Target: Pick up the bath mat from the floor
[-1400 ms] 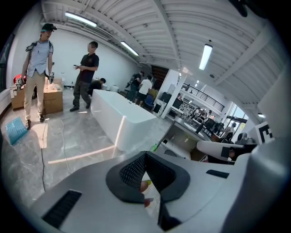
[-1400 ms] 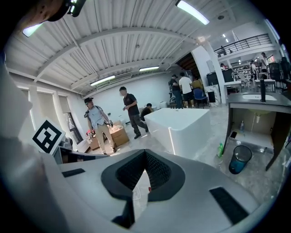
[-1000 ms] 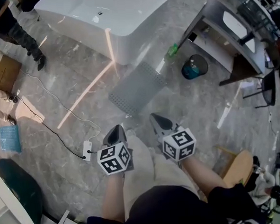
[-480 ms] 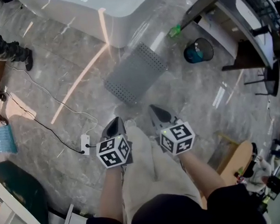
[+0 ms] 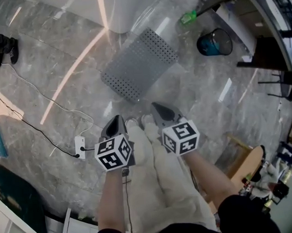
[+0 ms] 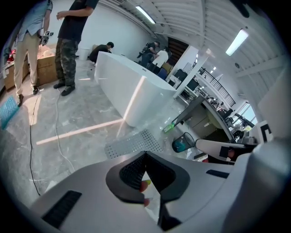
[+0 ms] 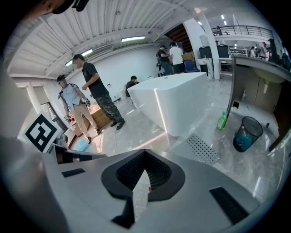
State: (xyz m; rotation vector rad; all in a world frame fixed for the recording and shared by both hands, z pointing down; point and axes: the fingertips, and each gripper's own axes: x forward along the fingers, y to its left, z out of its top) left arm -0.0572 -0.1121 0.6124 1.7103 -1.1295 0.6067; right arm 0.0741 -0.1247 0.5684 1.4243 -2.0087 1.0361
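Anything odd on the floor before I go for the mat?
The bath mat lies flat but skewed to the tub. A black cable and white power strip trail loose across the floor left of it. Nothing spilled or damaged shows.

No legible text, seemingly, markers only

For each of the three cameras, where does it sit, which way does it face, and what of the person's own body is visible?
Head view: on the person's head, facing steeply down at the floor and bath mat; forearms, trouser legs, left gripper and right gripper show.
Left gripper view: on the left gripper, facing along its shut jaws toward the bathtub.
Right gripper view: on the right gripper, same direction, jaws shut.
Shared: both gripper views show bath mat, bathtub, blue bin.
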